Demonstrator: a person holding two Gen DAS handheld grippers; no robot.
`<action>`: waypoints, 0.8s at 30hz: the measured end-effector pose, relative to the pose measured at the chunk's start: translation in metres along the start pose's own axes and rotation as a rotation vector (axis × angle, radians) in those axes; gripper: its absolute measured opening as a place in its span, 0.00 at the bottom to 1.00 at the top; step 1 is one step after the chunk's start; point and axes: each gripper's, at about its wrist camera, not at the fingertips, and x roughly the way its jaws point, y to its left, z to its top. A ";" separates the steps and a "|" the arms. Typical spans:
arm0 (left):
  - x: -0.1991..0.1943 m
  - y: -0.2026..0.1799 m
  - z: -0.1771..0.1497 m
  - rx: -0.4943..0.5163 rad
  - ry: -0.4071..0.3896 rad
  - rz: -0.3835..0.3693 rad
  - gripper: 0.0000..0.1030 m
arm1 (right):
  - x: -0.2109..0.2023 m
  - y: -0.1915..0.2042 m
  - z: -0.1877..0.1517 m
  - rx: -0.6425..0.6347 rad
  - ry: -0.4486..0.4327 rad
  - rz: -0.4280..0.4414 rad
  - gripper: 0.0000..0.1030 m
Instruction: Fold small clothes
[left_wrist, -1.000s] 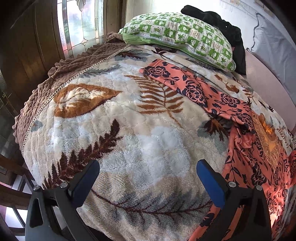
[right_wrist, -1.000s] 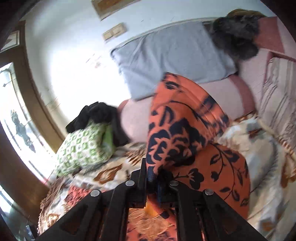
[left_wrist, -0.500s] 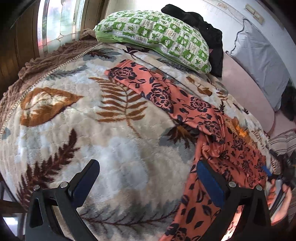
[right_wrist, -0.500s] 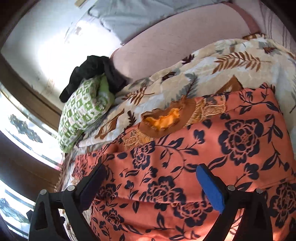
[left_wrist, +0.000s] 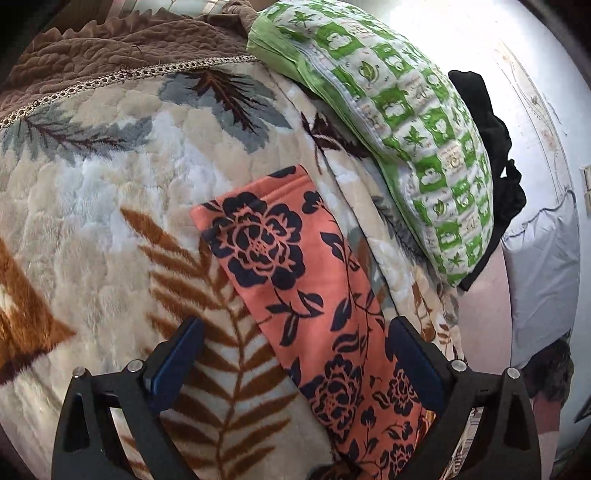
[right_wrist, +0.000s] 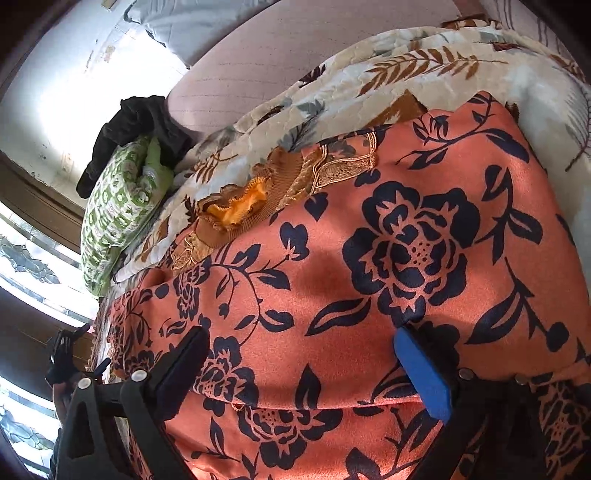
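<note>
An orange garment with dark navy flowers lies spread on the bed. In the left wrist view its long sleeve (left_wrist: 295, 280) runs flat from between the fingers up to a hemmed cuff. My left gripper (left_wrist: 291, 354) is open and empty, low over the sleeve. In the right wrist view the garment's body (right_wrist: 388, 266) fills the frame, with a brown embroidered neckline (right_wrist: 280, 184) at its far edge. My right gripper (right_wrist: 306, 358) is open and empty, close above the folded cloth.
A fleece blanket with leaf prints (left_wrist: 110, 192) covers the bed. A green checked pillow (left_wrist: 406, 122) with black clothing (left_wrist: 495, 155) behind it lies at the head. A grey pillow (left_wrist: 543, 280) leans on the white wall. A brown quilt edge (left_wrist: 110, 48) borders the far left.
The right gripper opened and let go of the garment, which now lies on the bed. The left gripper moved forward and right over the sleeve toward its cuff.
</note>
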 end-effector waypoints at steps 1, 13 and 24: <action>0.002 0.003 0.005 -0.023 -0.013 -0.001 0.90 | 0.000 0.000 0.000 -0.004 0.001 -0.001 0.99; -0.016 -0.018 0.050 0.049 -0.149 0.182 0.05 | 0.000 0.001 0.001 -0.004 0.015 -0.008 0.99; -0.183 -0.270 -0.047 0.724 -0.431 -0.074 0.06 | 0.000 0.000 0.007 0.048 0.012 0.007 1.00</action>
